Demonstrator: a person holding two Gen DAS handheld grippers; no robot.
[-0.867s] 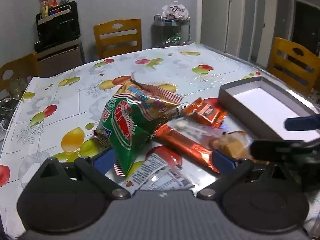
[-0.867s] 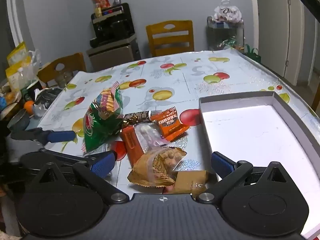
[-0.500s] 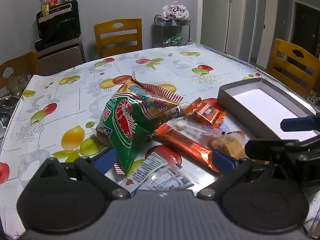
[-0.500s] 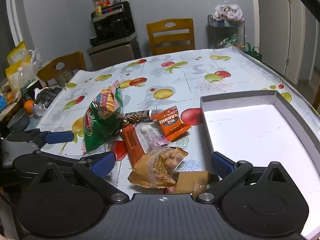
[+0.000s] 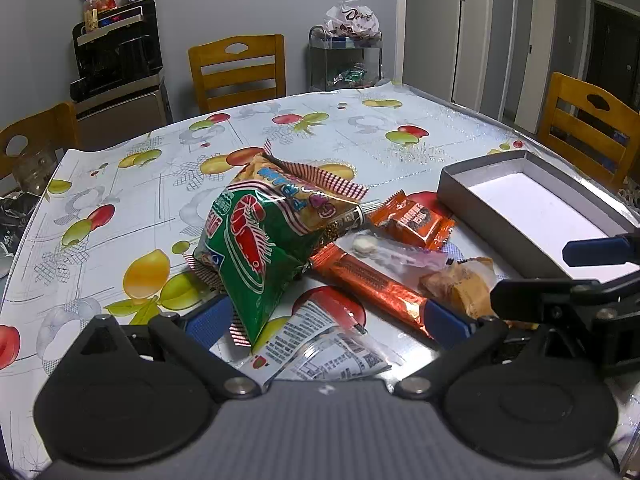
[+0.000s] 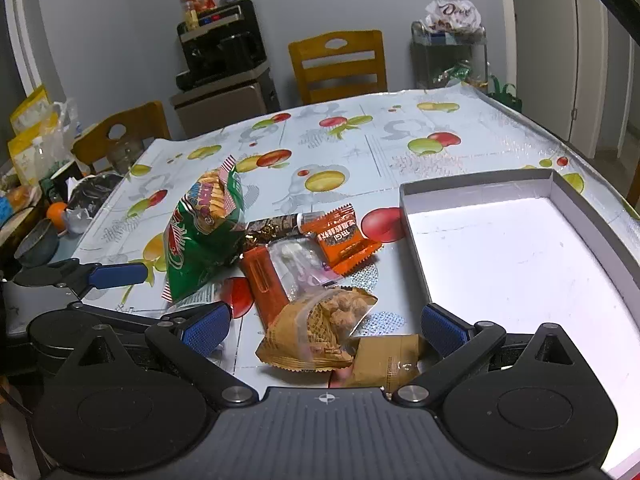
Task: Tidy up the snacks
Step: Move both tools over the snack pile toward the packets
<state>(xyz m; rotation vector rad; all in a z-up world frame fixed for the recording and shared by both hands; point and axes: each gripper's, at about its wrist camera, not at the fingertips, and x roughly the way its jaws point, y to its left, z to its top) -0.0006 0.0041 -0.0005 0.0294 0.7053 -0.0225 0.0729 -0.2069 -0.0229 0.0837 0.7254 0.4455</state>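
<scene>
- Crinkly foil and plastic snack pile sits mid-table on the fruit-print cloth (image 6: 400, 136), nothing boxed yet: green bag (image 5: 260, 256) at left, orange bar (image 5: 372, 284), clear packet (image 6: 296, 260), small orange pack (image 6: 344, 240), tan puff bag (image 6: 320, 332), brown sachet (image 6: 384, 364) nearest.
- Grey box (image 6: 412, 240) just right of the pile, white floor bare.
- Change over the last second: tiny. Both views sit a touch lower and closer to the pile; no snack has shifted.
- Right gripper (image 6: 324, 328): jaws wide apart, holding nothing. Puff bag and sachet lie between its blue pads, not pressed.
- Left gripper (image 5: 324, 324): jaws also wide apart, empty. Green bag's lower tip and a white printed wrapper (image 5: 320, 352) lie between the pads.
- Right gripper shows in the left view at far right, over the box's near wall; left gripper shows at left in the right view.
- Read: still the approach phase, first pick not started.
- Likely first grab is the puff bag or sachet by the right side, since the box is just beside it.
- Risk: loose bags overlap, so one pinch may drag a neighbour.
</scene>
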